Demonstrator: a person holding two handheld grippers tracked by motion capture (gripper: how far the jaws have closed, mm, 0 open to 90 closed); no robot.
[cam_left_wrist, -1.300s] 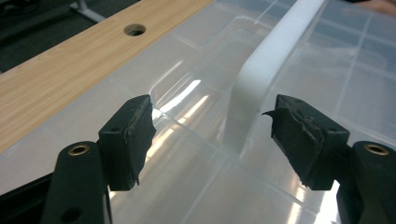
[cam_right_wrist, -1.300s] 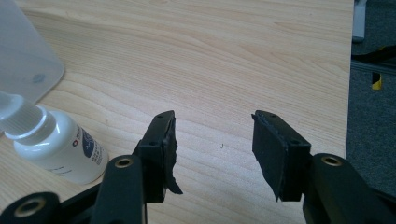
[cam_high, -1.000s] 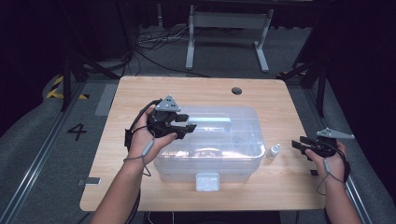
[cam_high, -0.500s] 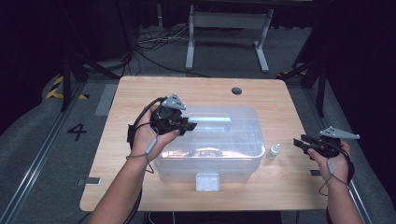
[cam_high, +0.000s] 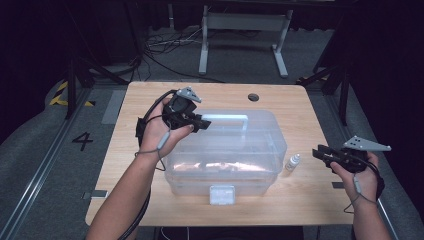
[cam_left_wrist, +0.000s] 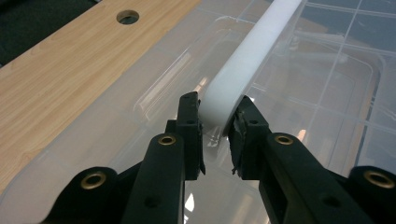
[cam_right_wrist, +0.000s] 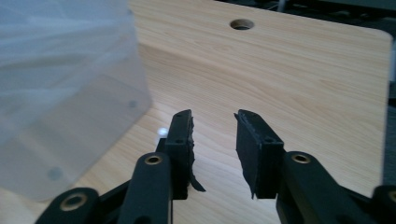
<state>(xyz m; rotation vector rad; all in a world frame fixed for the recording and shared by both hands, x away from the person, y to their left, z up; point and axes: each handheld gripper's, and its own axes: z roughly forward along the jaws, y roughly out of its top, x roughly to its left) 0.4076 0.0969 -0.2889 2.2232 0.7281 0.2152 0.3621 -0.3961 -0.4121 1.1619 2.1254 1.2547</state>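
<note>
A dark room with cables and a metal stand on the floor surrounds the pale wooden table (cam_high: 150, 100). A clear plastic lidded storage box (cam_high: 250, 150) sits at the table's middle, its white bar handle (cam_left_wrist: 252, 60) lying along the lid. The left claw (cam_left_wrist: 217, 123) has just been closing and is clamped on the near end of that handle, likely to lift the lid or the box. The right claw (cam_right_wrist: 215, 140), jaws apart with nothing between after closing partway, hangs over the table's right edge beside a small white dropper bottle (cam_high: 292, 162), probably waiting its turn.
</note>
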